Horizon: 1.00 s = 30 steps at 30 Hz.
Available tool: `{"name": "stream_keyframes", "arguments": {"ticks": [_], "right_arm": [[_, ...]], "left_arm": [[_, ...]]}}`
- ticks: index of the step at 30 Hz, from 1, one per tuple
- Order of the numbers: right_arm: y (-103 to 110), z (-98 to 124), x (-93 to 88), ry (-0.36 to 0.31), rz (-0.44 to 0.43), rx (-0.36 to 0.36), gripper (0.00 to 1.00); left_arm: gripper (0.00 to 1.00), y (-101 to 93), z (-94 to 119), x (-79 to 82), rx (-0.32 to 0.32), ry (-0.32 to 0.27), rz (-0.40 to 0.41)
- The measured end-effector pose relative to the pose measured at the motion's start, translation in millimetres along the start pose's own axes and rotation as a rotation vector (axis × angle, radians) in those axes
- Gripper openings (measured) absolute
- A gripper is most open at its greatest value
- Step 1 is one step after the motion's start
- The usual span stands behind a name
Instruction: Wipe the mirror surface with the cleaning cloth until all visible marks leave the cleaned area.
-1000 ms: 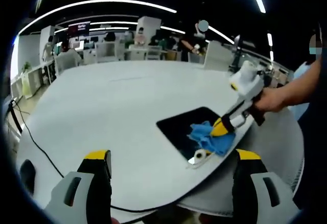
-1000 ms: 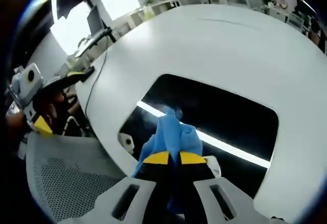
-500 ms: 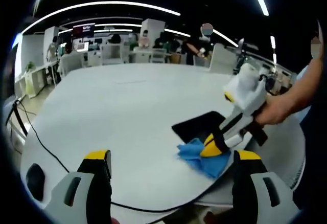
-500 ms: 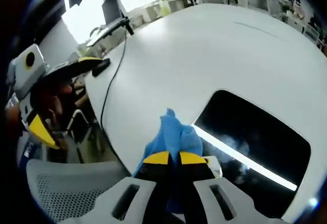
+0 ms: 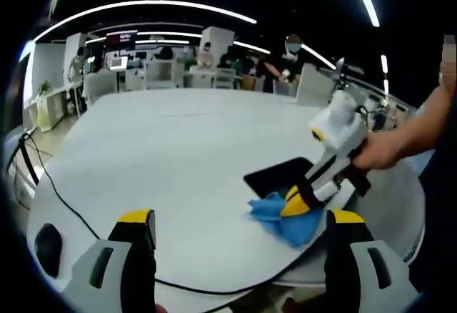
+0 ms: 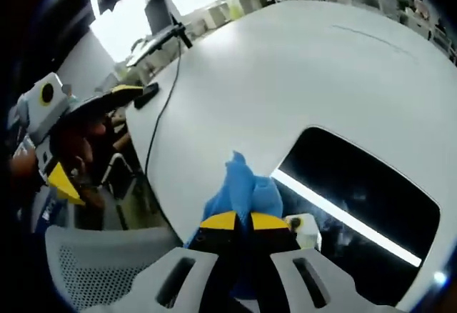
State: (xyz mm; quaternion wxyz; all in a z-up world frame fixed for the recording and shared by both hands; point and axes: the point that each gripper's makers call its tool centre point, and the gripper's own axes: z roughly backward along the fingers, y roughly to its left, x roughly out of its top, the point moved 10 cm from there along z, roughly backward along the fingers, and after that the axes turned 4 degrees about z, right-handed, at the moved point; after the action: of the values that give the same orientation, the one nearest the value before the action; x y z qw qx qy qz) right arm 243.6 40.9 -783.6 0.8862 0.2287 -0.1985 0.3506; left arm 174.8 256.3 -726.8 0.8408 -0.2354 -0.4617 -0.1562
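Left gripper view: the left tongs [image 5: 239, 231] hang with jaws wide apart and nothing between them, over the near edge of the white worktop [image 5: 157, 148]. Further along, the right tongs [image 5: 298, 202] press the blue cleaning cloth [image 5: 282, 216] down just off the near corner of the dark mirror [image 5: 282, 174], with the cloth mostly on the worktop rather than on the glass.

Right gripper view: the right tongs [image 6: 243, 221] are clamped on the cleaning cloth [image 6: 246, 191], which lies beside the mirror [image 6: 364, 199] at its edge. Faint cloudy smears show on the glass near a bright reflected stripe. The left tongs [image 6: 107, 98] show at the left edge.

The wiping step appears to be mid-stroke, off the glass; the next move probably calls for carrying the cloth back across the mirror over those smears
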Motion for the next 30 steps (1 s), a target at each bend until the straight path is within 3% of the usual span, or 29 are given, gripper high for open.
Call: {"name": "stream_keyframes", "arguments": {"ticks": [6, 14, 17, 22, 26, 28, 30], "right_arm": [[-21, -9, 25.3, 0.0, 0.02, -0.028, 0.0], [-46, -16, 47.7, -0.018, -0.028, -0.046, 0.0], [-52, -20, 59.0, -0.003, 0.072, -0.072, 0.0], [-60, -25, 71.6, 0.001, 0.12, -0.109, 0.0], [-60, -25, 70.0, -0.01, 0.124, -0.128, 0.0], [-57, -25, 66.6, -0.037, 0.216, -0.145, 0.0], [-54, -22, 62.8, -0.04, 0.221, -0.151, 0.0]], "left_arm": [[1.0, 6.5, 13, -5.9, 0.033, -0.01, 0.025], [1.0, 12.4, 24, -14.3, 0.064, -0.007, 0.057], [1.0, 11.8, 22, -15.3, 0.061, -0.001, 0.059], [1.0, 10.0, 19, -11.3, 0.055, -0.003, 0.052], [1.0, 10.8, 20, -8.0, 0.058, -0.012, 0.05], [1.0, 12.1, 20, -8.5, 0.06, -0.014, 0.051], [1.0, 12.2, 21, -9.7, 0.063, -0.009, 0.051]]}}
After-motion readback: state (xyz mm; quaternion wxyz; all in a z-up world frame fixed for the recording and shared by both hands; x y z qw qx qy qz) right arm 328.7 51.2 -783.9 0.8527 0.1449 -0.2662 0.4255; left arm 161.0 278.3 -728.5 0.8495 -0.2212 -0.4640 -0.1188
